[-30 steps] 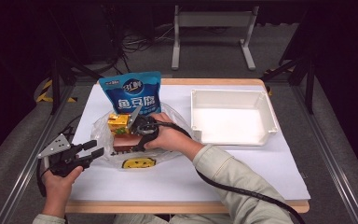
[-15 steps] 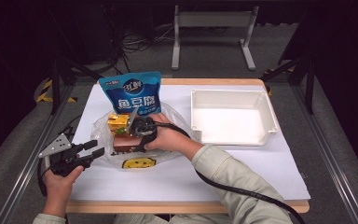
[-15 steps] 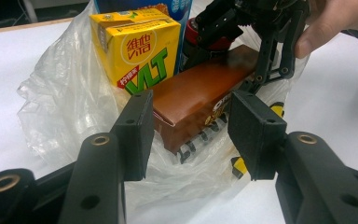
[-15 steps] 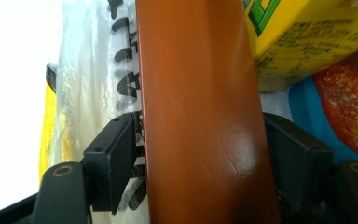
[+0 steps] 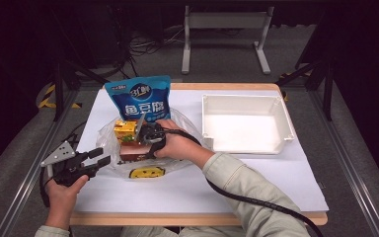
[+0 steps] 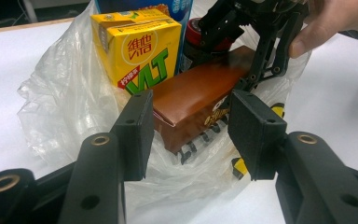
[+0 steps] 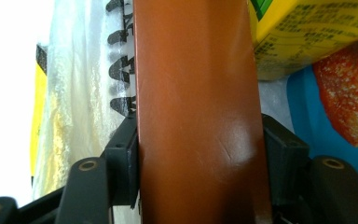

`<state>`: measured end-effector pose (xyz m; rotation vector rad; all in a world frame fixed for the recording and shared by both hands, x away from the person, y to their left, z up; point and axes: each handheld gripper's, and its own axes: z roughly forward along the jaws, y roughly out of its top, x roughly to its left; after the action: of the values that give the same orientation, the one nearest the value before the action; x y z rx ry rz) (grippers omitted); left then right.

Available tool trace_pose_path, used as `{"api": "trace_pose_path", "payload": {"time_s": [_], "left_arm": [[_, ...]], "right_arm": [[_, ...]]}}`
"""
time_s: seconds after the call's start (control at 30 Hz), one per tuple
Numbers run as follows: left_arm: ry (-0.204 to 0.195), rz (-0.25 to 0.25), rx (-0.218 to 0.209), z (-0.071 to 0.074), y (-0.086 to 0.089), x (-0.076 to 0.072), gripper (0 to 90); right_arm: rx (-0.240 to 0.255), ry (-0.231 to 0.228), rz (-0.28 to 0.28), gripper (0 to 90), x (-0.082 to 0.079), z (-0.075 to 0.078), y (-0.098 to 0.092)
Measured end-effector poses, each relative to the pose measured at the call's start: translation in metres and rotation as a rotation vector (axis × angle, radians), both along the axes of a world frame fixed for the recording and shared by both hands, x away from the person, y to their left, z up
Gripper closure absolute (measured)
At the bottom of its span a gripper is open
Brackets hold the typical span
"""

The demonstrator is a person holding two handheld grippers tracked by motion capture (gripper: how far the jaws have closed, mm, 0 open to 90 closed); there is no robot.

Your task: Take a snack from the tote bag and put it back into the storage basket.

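A brown box [image 5: 132,151] lies inside a clear plastic bag [image 5: 109,143] with yellow print, beside a yellow drink carton [image 5: 125,130]. My right gripper [image 5: 139,139] comes down on it from above. In the right gripper view the brown box [image 7: 196,107] fills the gap, and the right gripper [image 7: 198,163], whose jaws have just been closing, presses a pad on each side of it. My left gripper [image 5: 102,156] rests at the bag's left edge. Its jaws stand open towards the brown box [image 6: 191,100], and the pads [image 6: 136,133] touch nothing.
A blue snack pouch [image 5: 139,98] stands behind the bag. A dark jar with a red lid [image 6: 195,29] sits behind the box. An empty white tray [image 5: 282,118] stands to the right on the white table cover [image 5: 256,177]. The right gripper's cable [image 5: 246,200] trails along the sleeve.
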<state>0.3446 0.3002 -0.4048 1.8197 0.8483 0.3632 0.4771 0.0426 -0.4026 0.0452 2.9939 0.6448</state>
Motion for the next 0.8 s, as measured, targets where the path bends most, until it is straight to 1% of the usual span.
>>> {"api": "trace_pose_path", "payload": {"time_s": [0.13,0.2,0.23,0.3,0.33,0.37,0.43,0.47,0.7,0.77,0.8], "left_arm": [[0.004,0.0,0.001,0.0,0.0,0.0,51.2],[0.002,0.0,0.002,0.0,0.0,0.001,51.2],[-0.001,-0.001,0.002,0.0,0.0,0.001,51.2],[0.0,0.0,-0.001,0.0,-0.001,0.001,51.2],[0.0,0.0,-0.003,0.0,-0.001,0.002,51.2],[-0.001,-0.001,-0.002,0.0,-0.001,0.002,51.2],[-0.002,-0.002,-0.002,0.0,-0.001,0.002,51.2],[-0.005,-0.005,0.003,0.0,-0.001,0.002,51.2],[-0.001,0.0,0.0,0.0,-0.001,0.001,51.1],[0.001,-0.001,0.001,0.0,-0.001,0.0,51.2],[0.001,-0.001,0.001,0.0,-0.001,0.0,51.1]], "right_arm": [[0.015,-0.004,0.007,42.3,-0.001,0.001,-0.001],[0.044,-0.005,0.006,42.5,-0.001,0.004,-0.003],[0.046,-0.003,-0.003,42.5,-0.001,0.005,-0.004],[0.074,-0.004,-0.001,42.5,-0.002,0.009,-0.005],[0.091,-0.005,0.002,42.5,-0.002,0.011,-0.006],[0.119,-0.009,0.005,42.5,-0.001,0.014,-0.007],[0.127,-0.006,0.001,42.5,-0.002,0.017,-0.008],[0.14,-0.007,0.0,42.6,-0.002,0.019,-0.009],[0.231,-0.005,-0.006,42.6,-0.004,0.034,-0.012],[0.247,0.0,-0.006,42.6,-0.004,0.038,-0.012],[0.247,0.0,-0.006,42.6,-0.004,0.038,-0.012]]}}
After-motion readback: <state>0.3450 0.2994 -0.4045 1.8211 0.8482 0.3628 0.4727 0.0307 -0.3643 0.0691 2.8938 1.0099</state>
